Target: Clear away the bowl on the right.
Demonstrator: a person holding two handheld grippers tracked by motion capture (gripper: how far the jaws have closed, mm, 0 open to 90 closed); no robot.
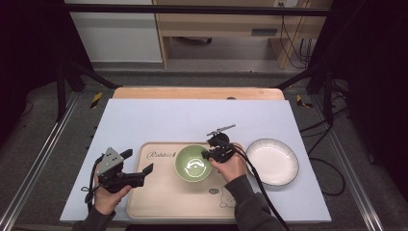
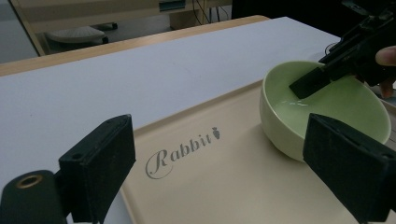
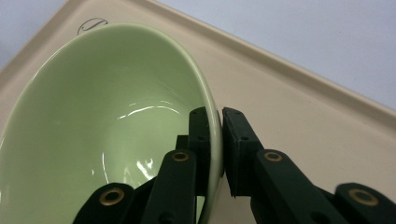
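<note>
On the beige tray [image 1: 163, 199] in the middle of the table, the green bowl [image 1: 192, 163] sat just right of the "Rabbit" lettering [image 2: 181, 150], and its right rim lay between the jaws of our right gripper [image 1: 210, 155]. In the right gripper view we saw that rim [image 3: 215, 140] pinched tight, one black pad inside the bowl and the other against its outer wall, so the jaws were closed on the bowl's edge. Our right hand [image 1: 232, 166] reached in from the lower right over the tray, the gripper angled toward the bowl and its cable trailing back along the sleeve. A white plate [image 1: 272, 161] stood on the pale blue mat [image 1: 192, 120] just beside the tray's right edge, apart from the bowl. Our left gripper [image 1: 140, 162] hovered over the tray's left edge, well apart from the bowl, its jaws spread wide with nothing between them; our left hand [image 1: 108, 195] held it roughly level, pointing rightward toward the bowl.
</note>
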